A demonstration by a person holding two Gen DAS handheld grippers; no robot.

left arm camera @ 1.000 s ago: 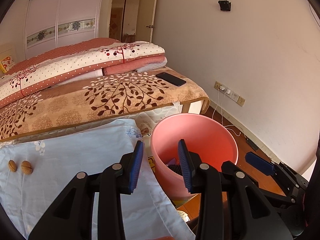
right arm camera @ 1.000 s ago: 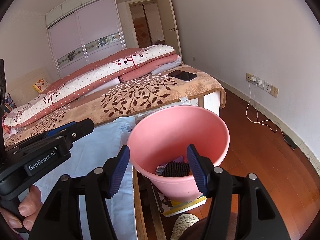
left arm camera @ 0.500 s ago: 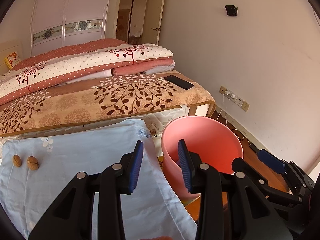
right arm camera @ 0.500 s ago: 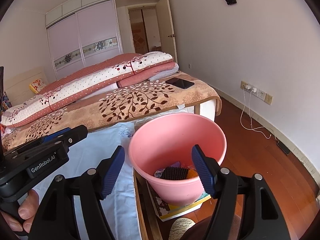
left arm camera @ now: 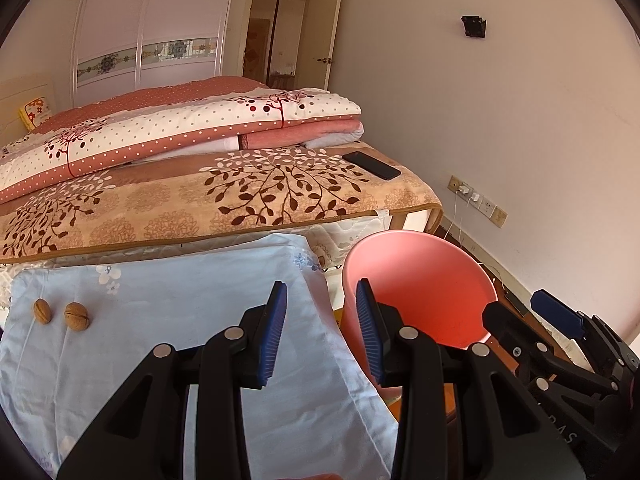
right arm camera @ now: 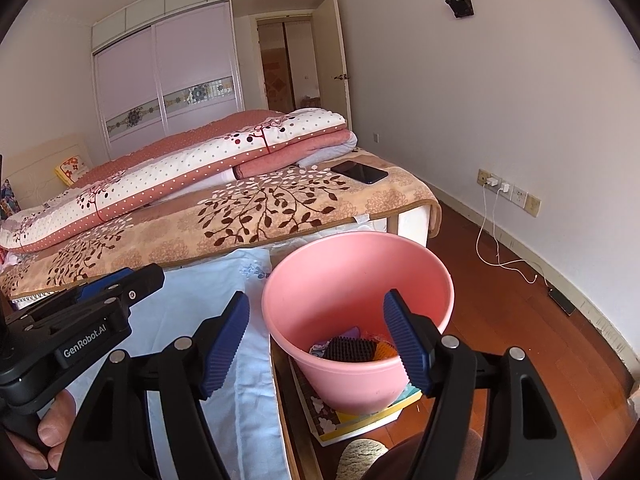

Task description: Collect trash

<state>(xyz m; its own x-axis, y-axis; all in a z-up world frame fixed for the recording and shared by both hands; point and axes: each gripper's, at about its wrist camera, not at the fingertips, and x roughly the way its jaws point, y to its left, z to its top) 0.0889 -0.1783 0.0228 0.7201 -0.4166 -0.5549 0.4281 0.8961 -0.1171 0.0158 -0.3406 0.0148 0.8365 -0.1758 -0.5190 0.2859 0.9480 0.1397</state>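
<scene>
A pink bin (right arm camera: 358, 280) stands on the floor beside the bed; it also shows in the left wrist view (left arm camera: 420, 284). Inside it lie a black ribbed piece (right arm camera: 350, 350) and other scraps. Two walnuts (left arm camera: 76, 316) lie on a light blue cloth (left arm camera: 180, 320) at the left. My left gripper (left arm camera: 320, 320) is open and empty above the cloth's right edge, beside the bin. My right gripper (right arm camera: 316, 336) is wide open and empty, held above the bin's near rim. The left gripper's body also shows in the right wrist view (right arm camera: 80, 320).
A bed with a leaf-patterned blanket (left arm camera: 240, 200) and a folded dotted quilt (left arm camera: 180, 132) lies behind. A black phone (left arm camera: 372, 165) rests on the blanket. Books (right arm camera: 360, 412) lie under the bin. Cables (right arm camera: 500, 240) hang from wall sockets over the wooden floor.
Both grippers have pulled back and up from the bin. The right gripper's jaws have opened wider. The left view has swung left, showing more cloth.
</scene>
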